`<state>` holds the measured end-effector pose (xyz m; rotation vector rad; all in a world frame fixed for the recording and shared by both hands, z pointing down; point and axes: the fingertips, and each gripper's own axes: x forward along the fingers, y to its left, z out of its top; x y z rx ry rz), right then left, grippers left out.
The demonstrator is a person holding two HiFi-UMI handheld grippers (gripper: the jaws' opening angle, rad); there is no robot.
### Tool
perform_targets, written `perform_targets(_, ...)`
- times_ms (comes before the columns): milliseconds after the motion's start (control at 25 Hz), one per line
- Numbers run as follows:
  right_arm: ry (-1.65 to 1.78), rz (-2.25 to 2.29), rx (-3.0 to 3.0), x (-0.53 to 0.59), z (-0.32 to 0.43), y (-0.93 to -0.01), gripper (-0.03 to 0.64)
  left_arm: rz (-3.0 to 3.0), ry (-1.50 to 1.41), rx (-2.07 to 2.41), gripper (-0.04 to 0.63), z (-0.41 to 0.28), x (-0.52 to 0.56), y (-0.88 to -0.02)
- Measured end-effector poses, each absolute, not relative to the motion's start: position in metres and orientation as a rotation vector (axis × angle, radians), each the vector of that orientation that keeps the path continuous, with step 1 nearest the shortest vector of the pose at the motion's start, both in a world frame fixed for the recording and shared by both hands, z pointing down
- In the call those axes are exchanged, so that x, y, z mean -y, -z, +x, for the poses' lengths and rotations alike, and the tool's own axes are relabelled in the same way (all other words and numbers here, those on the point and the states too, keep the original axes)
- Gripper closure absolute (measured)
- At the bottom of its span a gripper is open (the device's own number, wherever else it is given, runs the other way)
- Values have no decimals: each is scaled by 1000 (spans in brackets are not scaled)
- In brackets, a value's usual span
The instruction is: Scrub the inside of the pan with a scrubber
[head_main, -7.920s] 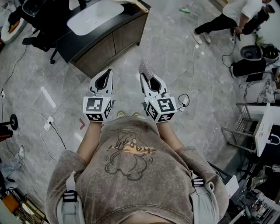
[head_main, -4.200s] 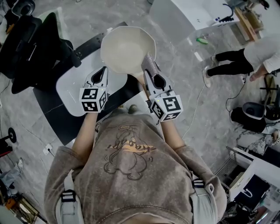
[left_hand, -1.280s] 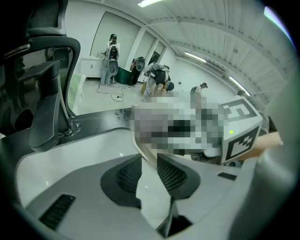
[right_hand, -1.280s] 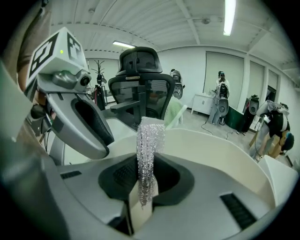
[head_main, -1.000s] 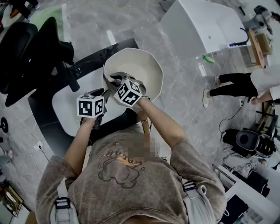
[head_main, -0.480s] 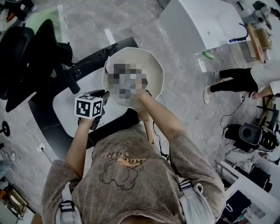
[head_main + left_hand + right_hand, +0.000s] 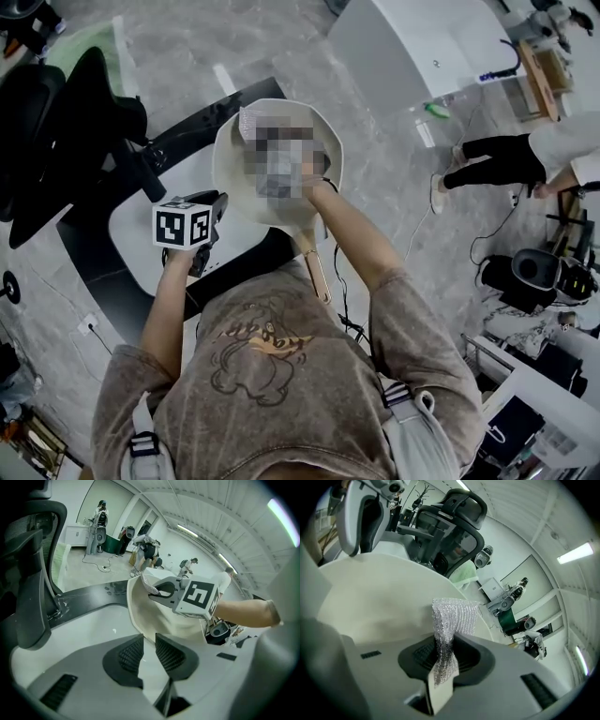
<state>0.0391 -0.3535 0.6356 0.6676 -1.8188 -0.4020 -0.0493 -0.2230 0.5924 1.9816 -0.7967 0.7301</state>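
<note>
A cream pan [image 7: 230, 173] sits on the white table top [image 7: 141, 239], its wooden handle [image 7: 315, 270] pointing at the person. My right gripper [image 7: 443, 641] is shut on a silver mesh scrubber [image 7: 451, 618] inside the pan [image 7: 379, 602], close to its wall. In the head view a mosaic covers this gripper, and only the scrubber [image 7: 250, 120] shows at the far rim. My left gripper [image 7: 146, 648] is at the pan's near-left rim [image 7: 136, 620]. Its jaws are closing, with a narrow gap between them and the rim at their tips. The right gripper [image 7: 161, 590] shows beyond.
A black office chair [image 7: 66, 122] stands left of the table, close to my left gripper [image 7: 208, 204]. A white cabinet [image 7: 403, 47] is beyond the pan. A person [image 7: 525, 155] bends over at the right, with cables and gear on the floor.
The right gripper has pushed the scrubber across the pan toward the far rim. The left gripper has stayed by the near-left rim.
</note>
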Motion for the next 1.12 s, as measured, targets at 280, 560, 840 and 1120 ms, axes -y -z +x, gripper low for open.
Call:
perform_targets(280, 506, 538, 1571, 344, 73, -643, 525, 1985, -730, 801, 505, -50, 224, -592)
perform_targets(560, 429, 469, 1477, 333, 105, -636, 528, 1988, -733, 808, 505, -50, 224, -592)
perform_targets(840, 345, 336, 1408, 308, 130, -630, 528, 1995, -744, 808, 505, -48, 224, -591)
perform_targets(1120, 196, 192, 1361, 269, 146, -636, 528, 1997, -754, 815, 505, -49, 225, -591)
